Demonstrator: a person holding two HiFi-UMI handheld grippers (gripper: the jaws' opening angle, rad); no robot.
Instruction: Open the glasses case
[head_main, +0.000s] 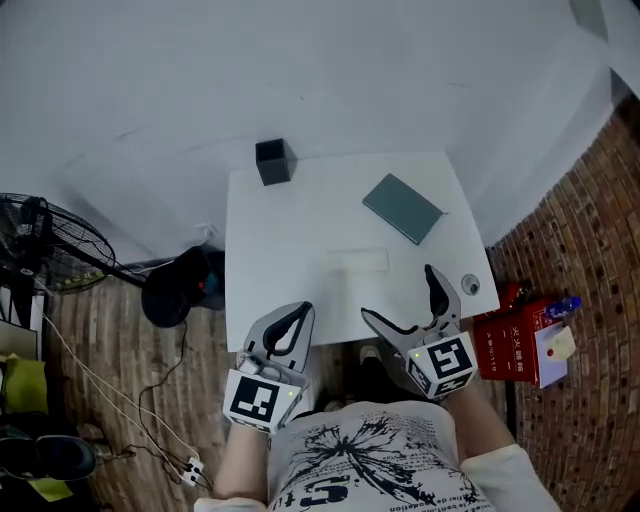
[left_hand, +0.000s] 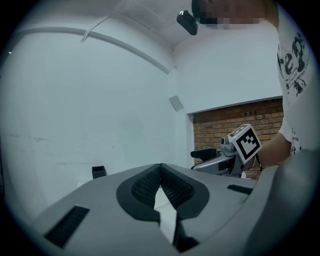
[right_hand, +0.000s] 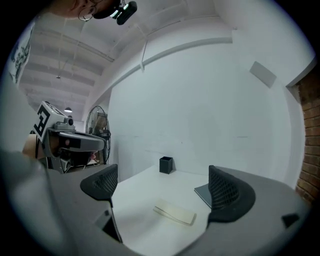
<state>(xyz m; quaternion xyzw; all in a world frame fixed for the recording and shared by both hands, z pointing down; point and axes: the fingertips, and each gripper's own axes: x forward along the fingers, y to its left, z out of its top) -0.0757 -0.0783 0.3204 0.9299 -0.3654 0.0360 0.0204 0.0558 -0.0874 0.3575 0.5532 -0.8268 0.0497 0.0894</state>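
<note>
1. Gripper pose. Both grippers are held low at the near edge of the white table (head_main: 250, 230), jaws pointing away from the person. The left gripper (head_main: 303, 308) sits at the near left corner, with its marker cube toward the person. Its jaws are pressed together with nothing between them. The right gripper (head_main: 398, 291) sits to its right, jaws spread wide and empty.

2. View differences.
- The left gripper view shows the left gripper (left_hand: 160, 167) with ribbed pads meeting at the tips. Beyond it are the black box (left_hand: 98, 171) and the right gripper (left_hand: 196, 154). The case cannot be made out here.
- The right gripper view shows the right gripper (right_hand: 162, 187), with bare table between the separated pads. The glasses case (right_hand: 175, 213) lies ahead of it, untouched.
- Only the head view shows the small round object (head_main: 470, 285) near the right edge and the red box (head_main: 512, 338) on the floor.

3. Task item. The glasses case (head_main: 355, 261) lies flat at mid-table, well apart from the black box (head_main: 274, 161) and near the grey pad (head_main: 402, 207). It is a pale, slim oblong, with its lid shut.
</note>
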